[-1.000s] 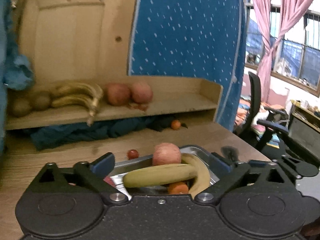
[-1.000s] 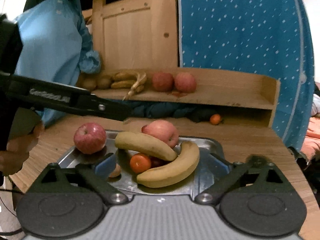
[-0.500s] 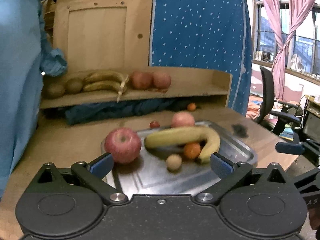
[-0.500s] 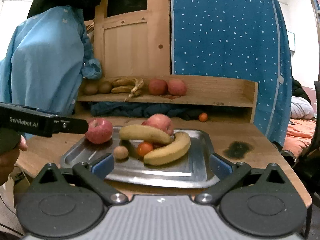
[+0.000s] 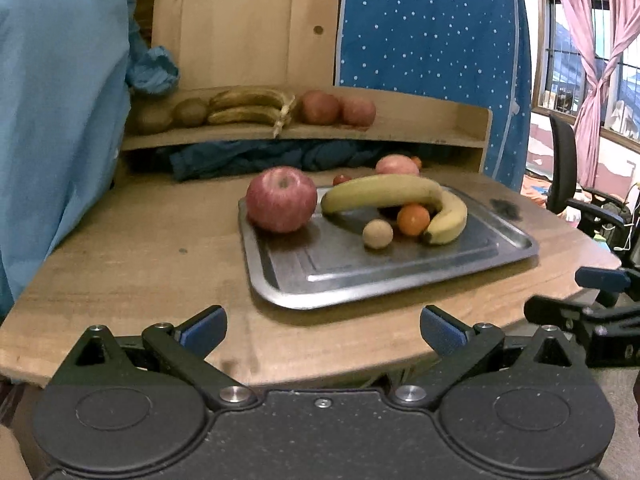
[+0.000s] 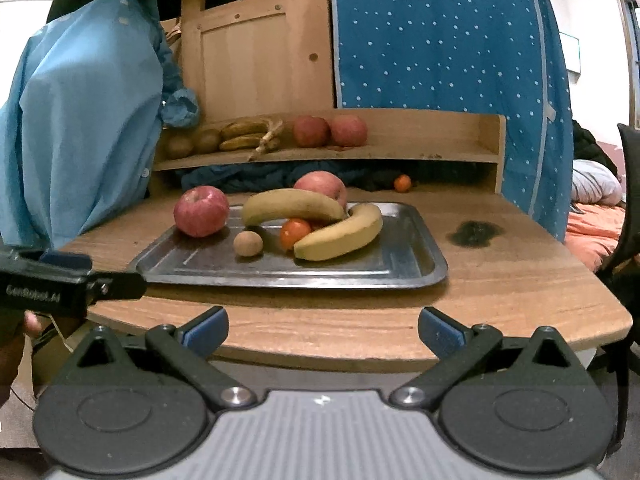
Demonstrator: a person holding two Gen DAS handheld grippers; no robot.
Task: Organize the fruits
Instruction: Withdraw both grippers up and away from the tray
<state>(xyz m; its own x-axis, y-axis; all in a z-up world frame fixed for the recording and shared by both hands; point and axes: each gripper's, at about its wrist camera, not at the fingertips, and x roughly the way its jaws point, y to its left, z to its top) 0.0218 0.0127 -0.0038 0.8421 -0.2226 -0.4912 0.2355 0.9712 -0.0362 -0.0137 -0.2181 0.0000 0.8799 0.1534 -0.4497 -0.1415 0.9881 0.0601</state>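
Left wrist view, hidden: a small red fruit and the far apple sit behind the upper banana, only their tops showing; whether they are on the tray cannot be told. A dark fruit under the banana arch is too shadowed to name.
Left wrist view, cut off: the right gripper enters at the right edge, only its fingers in frame.
Left wrist view, fruit: on the metal tray on the wooden surface, a red apple at the near-left corner, a small tan round fruit just beside an orange, a second banana curving to the right.
Left wrist view, shelf: bananas, two apples and brown fruits on the wooden shelf behind.
Left wrist view, left gripper: spread wide, nothing between the blue pads, short of the tray, touching nothing.

Right wrist view, hidden: the far apple is half covered by the upper banana; it appears to be at the tray's far rim.
Right wrist view, cut off: the left gripper pokes in from the left edge, near the tray's corner.
Right wrist view, fruit: red apple, tan fruit, orange, lower banana on the tray; a loose orange under the shelf.
Right wrist view, right gripper: fully parted, empty, held before the surface edge, clear of everything.
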